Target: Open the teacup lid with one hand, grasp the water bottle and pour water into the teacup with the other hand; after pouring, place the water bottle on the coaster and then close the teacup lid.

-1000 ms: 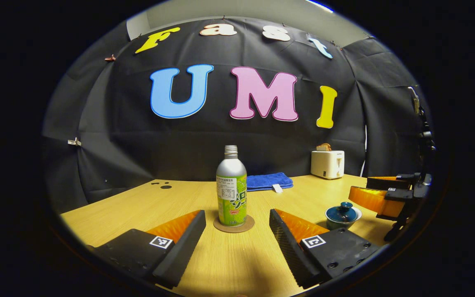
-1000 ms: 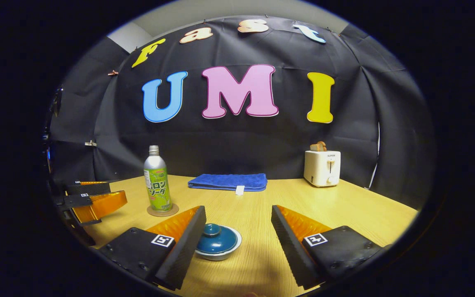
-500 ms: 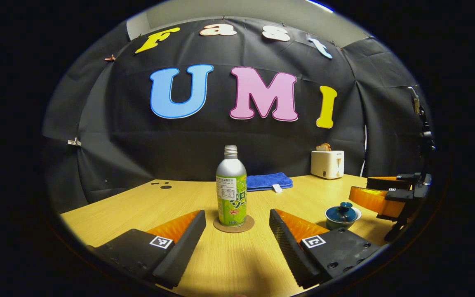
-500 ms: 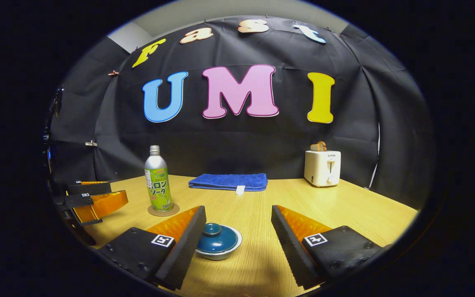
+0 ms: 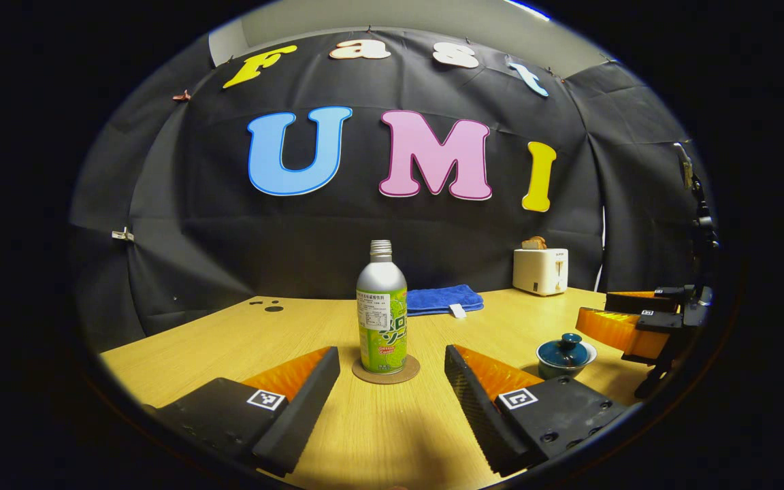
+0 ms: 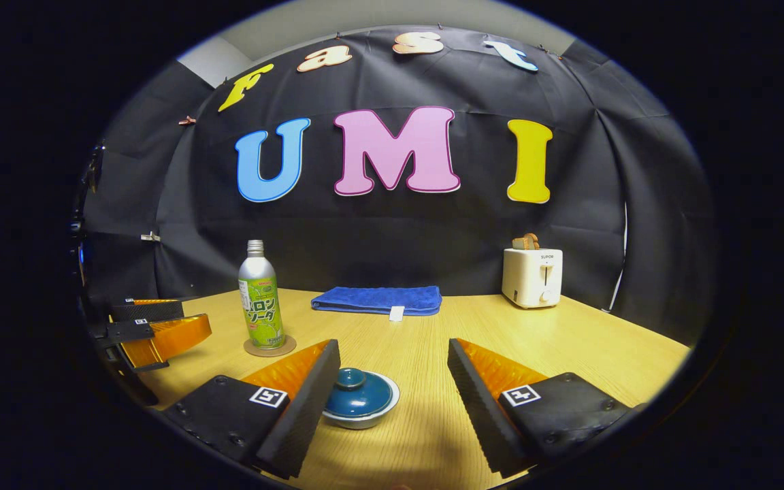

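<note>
Nothing has moved: we see both grippers, left (image 5: 392,381) and right (image 6: 392,381), spread open, lidded blue teacup (image 6: 359,399) right of the green-labelled silver bottle (image 6: 260,303) on its coaster (image 6: 269,350).

Left tool (image 5: 392,364): held level and low, fingers spread wide, gripping nothing.
Right tool (image 6: 392,361): likewise level, fingers wide apart, empty.

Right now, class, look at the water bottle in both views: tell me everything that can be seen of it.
The water bottle is a slim metal-looking bottle with a bare silver shoulder, a ribbed threaded neck and a green printed label around its lower body. It stands upright on a round brown coaster on the wooden table. Nothing grips it: the left gripper is open, its fingers short of the bottle on either side. The blue towel lies behind it.
</note>
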`<state>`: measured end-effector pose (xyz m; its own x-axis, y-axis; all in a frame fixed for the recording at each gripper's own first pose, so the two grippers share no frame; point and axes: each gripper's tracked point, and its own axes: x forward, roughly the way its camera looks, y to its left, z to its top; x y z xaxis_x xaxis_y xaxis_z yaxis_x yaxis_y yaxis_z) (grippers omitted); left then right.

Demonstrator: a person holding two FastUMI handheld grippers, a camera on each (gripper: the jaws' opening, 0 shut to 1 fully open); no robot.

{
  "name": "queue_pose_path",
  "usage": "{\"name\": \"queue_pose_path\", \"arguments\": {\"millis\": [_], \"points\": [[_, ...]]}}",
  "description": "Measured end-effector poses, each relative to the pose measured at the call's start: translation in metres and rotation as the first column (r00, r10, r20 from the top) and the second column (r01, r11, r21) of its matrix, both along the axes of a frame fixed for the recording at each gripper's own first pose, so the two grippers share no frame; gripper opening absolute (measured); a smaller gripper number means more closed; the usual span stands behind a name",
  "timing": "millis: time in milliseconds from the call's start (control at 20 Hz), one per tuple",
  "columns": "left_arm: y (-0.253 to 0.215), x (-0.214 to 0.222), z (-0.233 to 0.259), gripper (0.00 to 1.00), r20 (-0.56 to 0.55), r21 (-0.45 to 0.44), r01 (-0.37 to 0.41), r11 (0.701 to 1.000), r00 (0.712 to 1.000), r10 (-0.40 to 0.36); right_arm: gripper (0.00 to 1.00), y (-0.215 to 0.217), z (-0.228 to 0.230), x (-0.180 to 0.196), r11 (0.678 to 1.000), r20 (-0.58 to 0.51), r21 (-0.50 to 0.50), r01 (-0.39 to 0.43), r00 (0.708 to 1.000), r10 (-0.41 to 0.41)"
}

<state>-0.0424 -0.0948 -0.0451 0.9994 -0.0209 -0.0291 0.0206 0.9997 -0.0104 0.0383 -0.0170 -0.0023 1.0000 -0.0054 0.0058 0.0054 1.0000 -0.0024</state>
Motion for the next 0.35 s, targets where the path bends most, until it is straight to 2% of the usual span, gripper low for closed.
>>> {"name": "queue_pose_path", "arguments": {"millis": [350], "points": [[0.0007, -0.0011, 0.0005, 0.98, 0.0, 0.0, 0.001, 1.0, 1.0, -0.001, 0.99, -0.0001, 0.0, -0.0002, 1.0, 0.0, 0.0, 0.0, 1.0, 0.0]]}}
